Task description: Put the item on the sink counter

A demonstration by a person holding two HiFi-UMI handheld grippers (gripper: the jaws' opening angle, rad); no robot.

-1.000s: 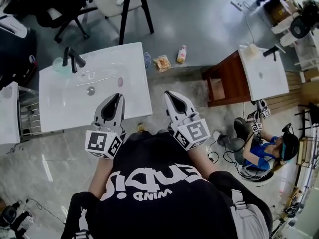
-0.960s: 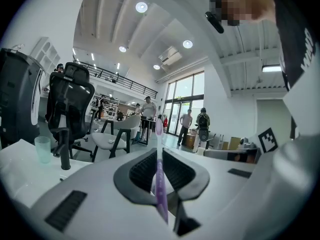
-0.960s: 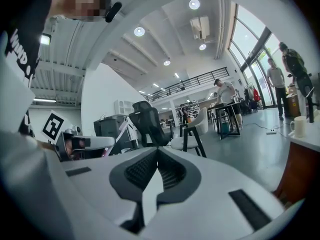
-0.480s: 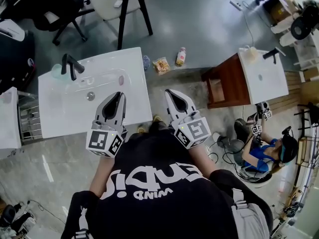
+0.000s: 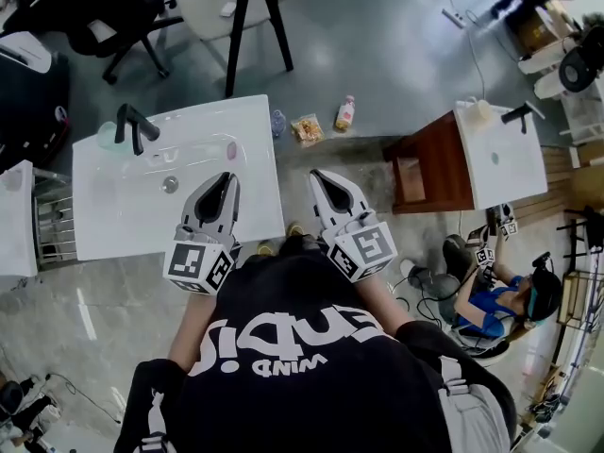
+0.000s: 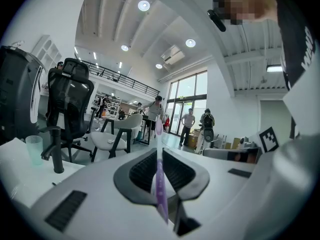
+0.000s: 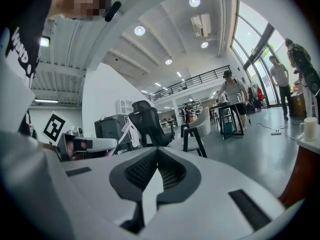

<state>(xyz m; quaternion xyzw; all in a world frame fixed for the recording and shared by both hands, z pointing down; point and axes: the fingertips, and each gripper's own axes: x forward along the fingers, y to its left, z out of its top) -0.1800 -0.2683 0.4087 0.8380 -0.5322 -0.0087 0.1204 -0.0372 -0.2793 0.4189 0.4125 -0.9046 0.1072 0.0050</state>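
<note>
My left gripper [image 5: 225, 179] hangs over the front right part of the white sink counter [image 5: 250, 125]. It is shut on a thin purple toothbrush [image 6: 159, 174] that sticks out beyond its tips, its pale pink head [image 5: 229, 149] showing over the basin. In the left gripper view the gripper [image 6: 159, 151] points across the counter [image 6: 20, 181], with the black faucet [image 6: 56, 151] and a pale green cup [image 6: 34, 150] to its left. My right gripper [image 5: 319, 177] is off the counter's right edge, over the floor. In its own view the gripper [image 7: 158, 151] is shut with nothing in it.
The black faucet [image 5: 132, 125] and the cup [image 5: 107, 135] stand at the counter's far left, the drain [image 5: 170, 185] in the basin. A bottle [image 5: 344, 113] and a snack packet [image 5: 306, 128] lie on the floor beyond. A second sink on a wooden cabinet [image 5: 429, 163] and a seated person [image 5: 491, 295] are to the right.
The head view has drifted slightly, so the sink counter sits a little lower in it. Both grippers keep their places and their grips.
</note>
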